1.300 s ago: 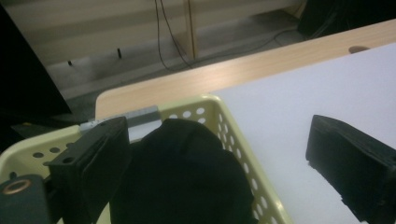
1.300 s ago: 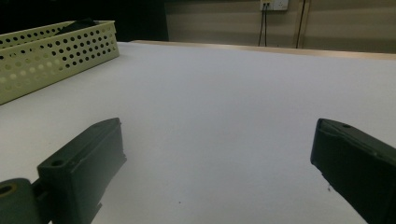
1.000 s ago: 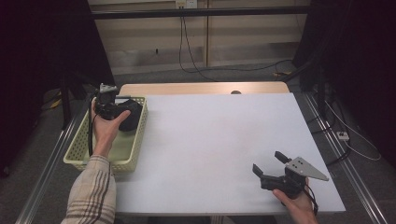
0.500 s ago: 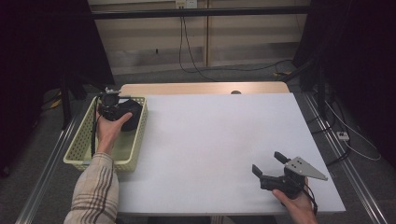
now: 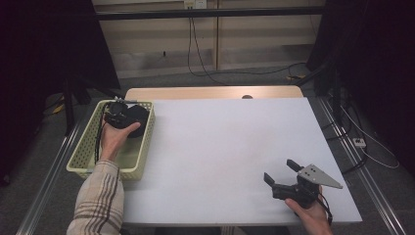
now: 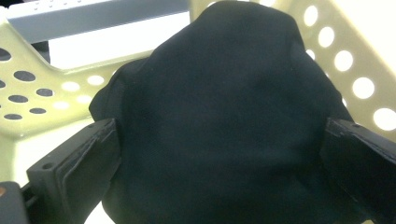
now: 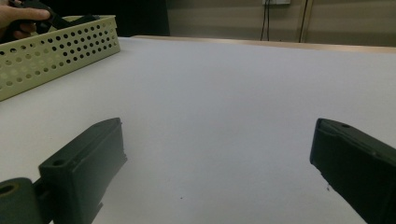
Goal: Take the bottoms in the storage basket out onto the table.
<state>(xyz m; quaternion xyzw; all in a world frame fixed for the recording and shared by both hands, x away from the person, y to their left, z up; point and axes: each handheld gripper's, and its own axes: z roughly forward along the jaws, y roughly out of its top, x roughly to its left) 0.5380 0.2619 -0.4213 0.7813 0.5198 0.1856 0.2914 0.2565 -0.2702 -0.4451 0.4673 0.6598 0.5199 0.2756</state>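
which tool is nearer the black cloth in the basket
Left. The left tool straddles the black cloth inside the basket; the right tool rests across the table.

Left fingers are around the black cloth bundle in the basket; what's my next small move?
Probably close the left gripper on the black cloth bundle. Its jaws have just been opening and now flank the cloth on both sides inside the pale yellow perforated plastic basket, so a squeeze should grip it before lifting.

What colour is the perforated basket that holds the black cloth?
Pale yellow-green basket, clearest in the high view; the cloth lies inside it.
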